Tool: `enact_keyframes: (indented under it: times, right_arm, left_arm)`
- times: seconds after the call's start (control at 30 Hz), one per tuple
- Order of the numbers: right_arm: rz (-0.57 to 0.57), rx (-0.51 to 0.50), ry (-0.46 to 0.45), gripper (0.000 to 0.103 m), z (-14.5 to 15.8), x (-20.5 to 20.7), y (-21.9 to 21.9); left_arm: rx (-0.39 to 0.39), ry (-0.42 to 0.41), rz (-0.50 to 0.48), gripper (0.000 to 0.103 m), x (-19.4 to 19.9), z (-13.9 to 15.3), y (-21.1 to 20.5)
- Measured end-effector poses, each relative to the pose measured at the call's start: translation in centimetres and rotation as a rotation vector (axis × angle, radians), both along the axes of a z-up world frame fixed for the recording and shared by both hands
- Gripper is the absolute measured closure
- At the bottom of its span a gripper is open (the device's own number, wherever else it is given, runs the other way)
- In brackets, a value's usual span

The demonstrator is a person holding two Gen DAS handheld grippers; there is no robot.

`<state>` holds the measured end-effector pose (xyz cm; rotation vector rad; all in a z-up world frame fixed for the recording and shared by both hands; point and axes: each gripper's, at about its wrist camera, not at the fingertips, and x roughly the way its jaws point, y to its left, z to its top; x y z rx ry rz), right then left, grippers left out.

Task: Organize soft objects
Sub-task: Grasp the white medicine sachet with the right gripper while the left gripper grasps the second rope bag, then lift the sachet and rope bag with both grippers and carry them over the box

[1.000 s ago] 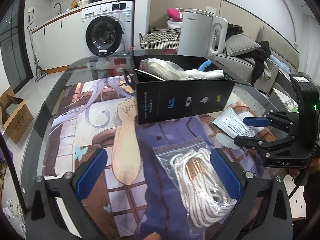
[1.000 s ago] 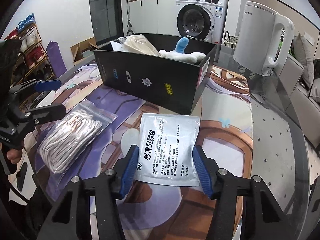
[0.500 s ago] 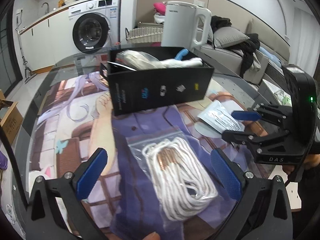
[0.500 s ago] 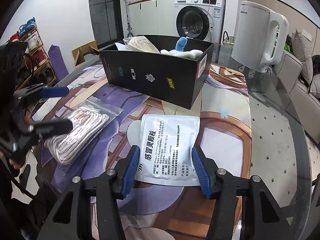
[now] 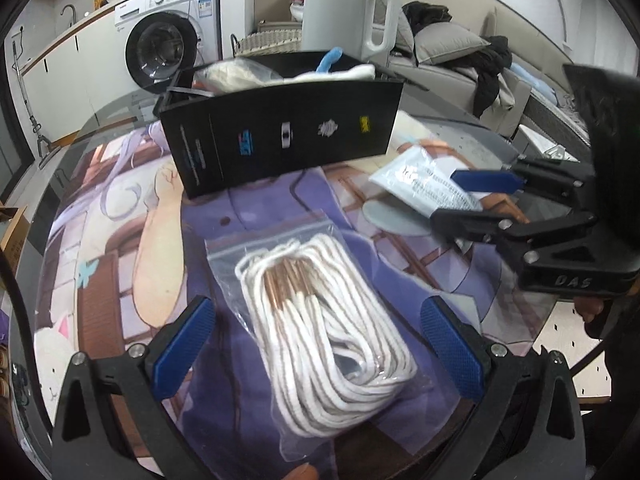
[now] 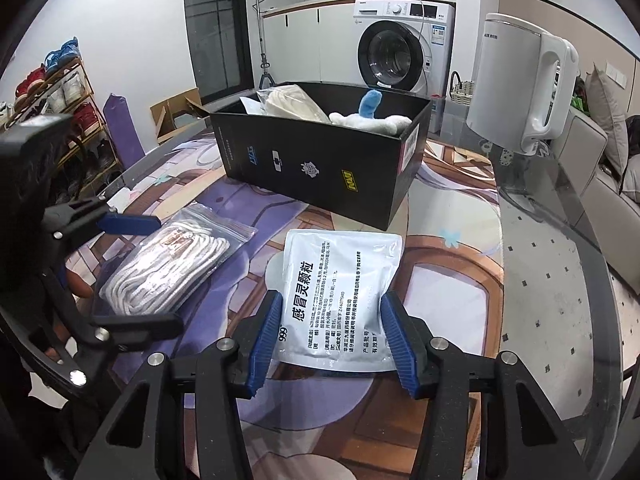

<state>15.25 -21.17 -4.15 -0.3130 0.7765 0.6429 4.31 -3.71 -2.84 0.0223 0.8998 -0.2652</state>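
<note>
A clear zip bag of white rope [image 5: 320, 340] lies on the printed table mat. My left gripper [image 5: 317, 320] stands wide open over it, one blue pad on each side and neither touching. A white medicine pouch [image 6: 340, 280] lies flat to its right. My right gripper [image 6: 331, 312] straddles the pouch's near end; its jaws are closing, with the pads right at the pouch's edges but not visibly squeezing it. Behind both stands an open black box [image 6: 320, 164] holding a white and blue plush toy [image 6: 368, 118] and a bagged pale bundle [image 6: 288, 104].
A white electric kettle [image 6: 516, 84] stands on the glass table [image 6: 560, 280] right of the box. The table's round edge runs close on the right and near side. A washing machine [image 6: 394, 48], a sofa [image 5: 448, 64] and a shoe rack [image 6: 52, 92] lie beyond the table.
My left gripper has moved forward and down, so the rope bag now lies squarely between its fingers. The right gripper's pads have drawn slightly closer around the pouch.
</note>
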Motion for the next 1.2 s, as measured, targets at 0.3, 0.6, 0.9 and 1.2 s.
enact_keyframes:
  times: [0.3, 0.6, 0.9, 1.2]
  right_arm:
    - [0.019, 0.008, 0.009, 0.052, 0.0, -0.2, 0.3]
    - [0.016, 0.012, 0.006, 0.052, 0.2, -0.2, 0.2]
    - [0.015, 0.018, 0.002, 0.052, 0.3, -0.1, 0.1]
    - [0.009, 0.035, -0.018, 0.052, 0.8, -0.1, -0.1]
  left_arm:
    - [0.044, -0.004, -0.017, 0.0, -0.2, -0.2, -0.4]
    - [0.034, -0.044, 0.012, 0.018, -0.3, 0.1, -0.3]
    - [-0.024, -0.066, 0.013, 0.057, -0.2, 0.6, 0.7]
    - [-0.05, -0.1, 0.027, 0.058, -0.4, 1.4, 1.2]
